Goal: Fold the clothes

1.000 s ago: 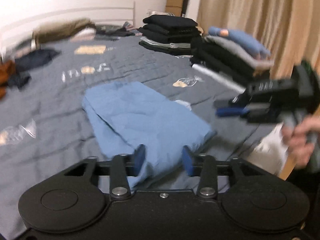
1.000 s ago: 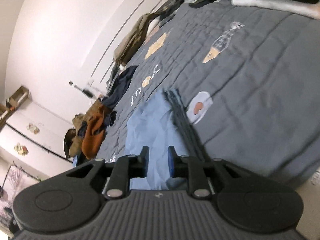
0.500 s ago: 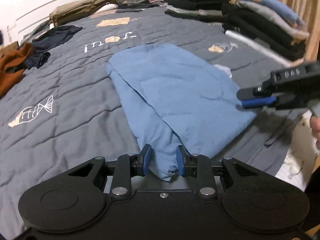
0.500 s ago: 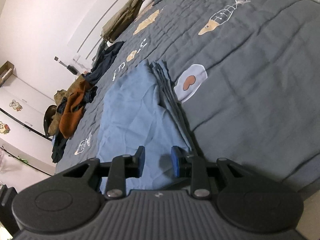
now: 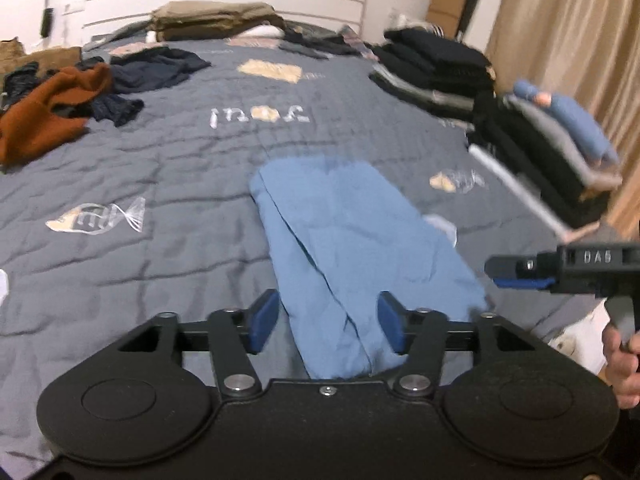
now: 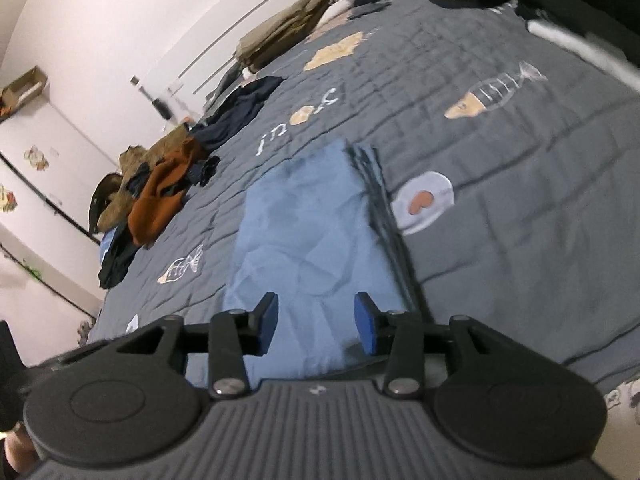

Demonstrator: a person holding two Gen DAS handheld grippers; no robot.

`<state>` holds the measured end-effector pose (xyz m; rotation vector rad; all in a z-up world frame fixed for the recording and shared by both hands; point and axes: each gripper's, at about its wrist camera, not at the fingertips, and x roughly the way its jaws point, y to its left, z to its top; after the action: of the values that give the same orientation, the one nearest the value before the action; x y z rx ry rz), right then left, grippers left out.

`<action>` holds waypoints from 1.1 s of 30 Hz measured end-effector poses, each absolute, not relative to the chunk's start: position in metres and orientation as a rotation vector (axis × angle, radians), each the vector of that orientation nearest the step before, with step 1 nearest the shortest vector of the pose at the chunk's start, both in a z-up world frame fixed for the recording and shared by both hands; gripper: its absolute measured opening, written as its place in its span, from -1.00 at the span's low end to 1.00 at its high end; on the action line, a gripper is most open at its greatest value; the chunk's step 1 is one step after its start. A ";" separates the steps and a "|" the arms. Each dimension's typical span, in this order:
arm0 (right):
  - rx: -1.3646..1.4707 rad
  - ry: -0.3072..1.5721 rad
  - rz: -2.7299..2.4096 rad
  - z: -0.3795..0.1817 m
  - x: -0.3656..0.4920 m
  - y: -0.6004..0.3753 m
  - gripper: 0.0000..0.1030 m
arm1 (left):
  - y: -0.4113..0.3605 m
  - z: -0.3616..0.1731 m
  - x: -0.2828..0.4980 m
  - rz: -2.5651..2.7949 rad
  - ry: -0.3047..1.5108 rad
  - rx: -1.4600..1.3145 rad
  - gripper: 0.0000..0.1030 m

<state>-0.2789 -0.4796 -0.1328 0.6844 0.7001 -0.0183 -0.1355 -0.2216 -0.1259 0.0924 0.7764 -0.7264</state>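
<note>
A light blue garment (image 5: 356, 248) lies folded into a long strip on the grey quilted bed (image 5: 160, 184), its near end toward me. My left gripper (image 5: 326, 326) hovers open over that near end, blue pads apart with cloth showing between them but not pinched. In the right wrist view the same blue garment (image 6: 308, 232) lies flat, and my right gripper (image 6: 316, 322) is open above its near edge. The right gripper (image 5: 520, 276) also shows in the left wrist view, off the garment's right side, held by a hand (image 5: 624, 364).
Stacks of folded dark clothes (image 5: 436, 68) and a taller stack (image 5: 560, 148) line the bed's right side. A rust-brown heap (image 5: 44, 116) and dark loose clothes (image 5: 156, 68) lie at the left, olive clothes (image 5: 212, 20) by the headboard. A curtain (image 5: 580, 40) hangs at right.
My left gripper, nearly shut around the garment's near end half a second ago, has opened and pulled back. The right gripper has opened wider too. The garment stays flat on the bed.
</note>
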 end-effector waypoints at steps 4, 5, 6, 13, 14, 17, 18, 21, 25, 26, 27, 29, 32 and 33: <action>0.627 0.726 0.000 -0.105 -0.285 -0.472 -0.04 | -0.202 -0.093 -0.138 -0.688 0.760 0.040 0.43; 0.613 0.732 0.005 -0.098 -0.286 -0.470 -0.02 | -0.198 -0.085 -0.139 -0.683 0.751 0.040 0.47; 0.598 0.740 0.008 -0.091 -0.288 -0.468 -0.01 | -0.196 -0.077 -0.141 -0.681 0.749 0.040 0.48; 0.553 0.771 0.036 -0.047 -0.299 -0.450 0.02 | -0.187 -0.032 -0.159 -0.674 0.720 0.073 0.78; 0.541 0.774 0.035 -0.041 -0.301 -0.447 0.02 | -0.187 -0.028 -0.161 -0.669 0.716 0.079 0.79; 0.518 0.784 0.038 -0.025 -0.305 -0.439 0.03 | -0.186 -0.019 -0.168 -0.660 0.719 0.089 0.81; 0.507 0.790 0.038 -0.020 -0.306 -0.436 0.03 | -0.187 -0.017 -0.170 -0.658 0.723 0.089 0.81; 0.464 0.810 0.030 -0.007 -0.310 -0.427 0.04 | -0.186 -0.013 -0.175 -0.645 0.724 0.103 0.81; 0.405 0.835 0.020 0.006 -0.315 -0.417 0.04 | -0.185 -0.010 -0.180 -0.624 0.739 0.111 0.81; 0.395 0.839 0.019 0.008 -0.317 -0.415 0.04 | -0.185 -0.009 -0.181 -0.621 0.738 0.114 0.81; 0.386 0.841 0.019 0.011 -0.318 -0.414 0.04 | -0.184 -0.008 -0.182 -0.616 0.740 0.115 0.82; 0.382 0.845 0.018 0.015 -0.323 -0.410 0.04 | -0.181 -0.006 -0.184 -0.611 0.744 0.116 0.82; 0.378 0.846 0.017 0.021 -0.331 -0.407 0.04 | -0.179 -0.003 -0.188 -0.614 0.740 0.120 0.89; 0.377 0.845 0.012 0.023 -0.333 -0.406 0.04 | -0.179 -0.002 -0.189 -0.617 0.738 0.126 0.90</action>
<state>-0.3331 -0.4058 0.0225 0.3768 0.8454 0.0122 -0.1892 -0.1791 -0.0020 0.1256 0.7384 -0.6175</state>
